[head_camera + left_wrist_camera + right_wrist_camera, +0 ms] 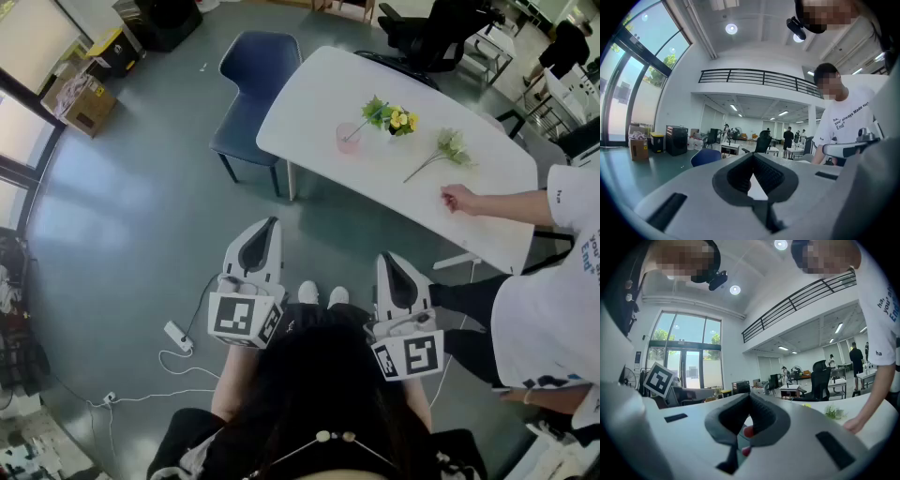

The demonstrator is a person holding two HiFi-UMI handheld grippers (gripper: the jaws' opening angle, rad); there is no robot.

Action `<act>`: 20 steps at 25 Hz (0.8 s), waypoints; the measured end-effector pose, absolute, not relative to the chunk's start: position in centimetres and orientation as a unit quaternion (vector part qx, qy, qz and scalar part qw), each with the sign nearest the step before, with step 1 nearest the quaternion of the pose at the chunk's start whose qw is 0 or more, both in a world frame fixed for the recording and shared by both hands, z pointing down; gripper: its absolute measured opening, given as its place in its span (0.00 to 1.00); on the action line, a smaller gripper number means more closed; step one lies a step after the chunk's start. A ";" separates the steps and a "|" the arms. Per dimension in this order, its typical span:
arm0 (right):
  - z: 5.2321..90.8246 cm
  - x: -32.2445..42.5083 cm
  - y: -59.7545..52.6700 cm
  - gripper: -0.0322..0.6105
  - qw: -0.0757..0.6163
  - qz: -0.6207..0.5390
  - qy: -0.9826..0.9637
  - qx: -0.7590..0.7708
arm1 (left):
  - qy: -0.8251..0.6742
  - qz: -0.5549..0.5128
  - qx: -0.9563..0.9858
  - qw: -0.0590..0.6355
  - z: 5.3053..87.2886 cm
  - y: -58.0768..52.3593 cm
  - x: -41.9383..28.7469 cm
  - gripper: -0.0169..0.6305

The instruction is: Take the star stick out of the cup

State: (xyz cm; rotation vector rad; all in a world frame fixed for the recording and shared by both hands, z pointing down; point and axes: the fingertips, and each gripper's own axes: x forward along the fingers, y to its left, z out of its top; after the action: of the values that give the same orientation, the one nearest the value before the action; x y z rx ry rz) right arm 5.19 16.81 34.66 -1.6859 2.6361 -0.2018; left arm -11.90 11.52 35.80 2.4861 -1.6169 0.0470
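Note:
A pink cup [348, 139] stands on the white table [319, 94], far ahead of me. A thin stick with a green star-like top [377, 112] leans out of the cup to the right. A yellow flower [403, 120] lies beside that top. My left gripper [272, 225] and right gripper [385, 259] are held low over my lap, well short of the table. The left gripper [752, 155] has its jaws closed tip to tip on nothing. The right gripper [749, 395] is shut and empty as well.
Another green flower stem [448, 150] lies on the table near a standing person's hand [458, 199]. A blue chair [253, 89] stands at the table's left end. A power strip and cable [177, 336] lie on the floor at my left.

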 end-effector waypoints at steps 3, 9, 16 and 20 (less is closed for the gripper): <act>34.7 5.3 16.7 0.05 -0.003 -0.062 0.839 -0.541 | -0.542 0.015 0.835 0.088 35.7 11.4 -11.9 0.03; 34.9 5.5 16.6 0.05 -0.011 -0.060 0.835 -0.547 | -0.544 0.016 0.834 0.090 35.9 11.3 -12.3 0.03; 35.5 4.3 16.1 0.05 -0.008 -0.077 0.842 -0.534 | -0.546 0.014 0.833 0.088 36.0 11.1 -13.8 0.03; 37.5 3.7 15.9 0.06 -0.027 -0.093 0.841 -0.532 | -0.546 0.013 0.833 0.089 36.8 11.0 -15.0 0.03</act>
State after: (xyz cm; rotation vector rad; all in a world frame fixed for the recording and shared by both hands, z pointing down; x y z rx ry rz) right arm 3.71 15.92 37.47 -1.6993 2.6891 -0.2965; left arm -15.04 10.98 36.77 2.4788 -1.6234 0.0382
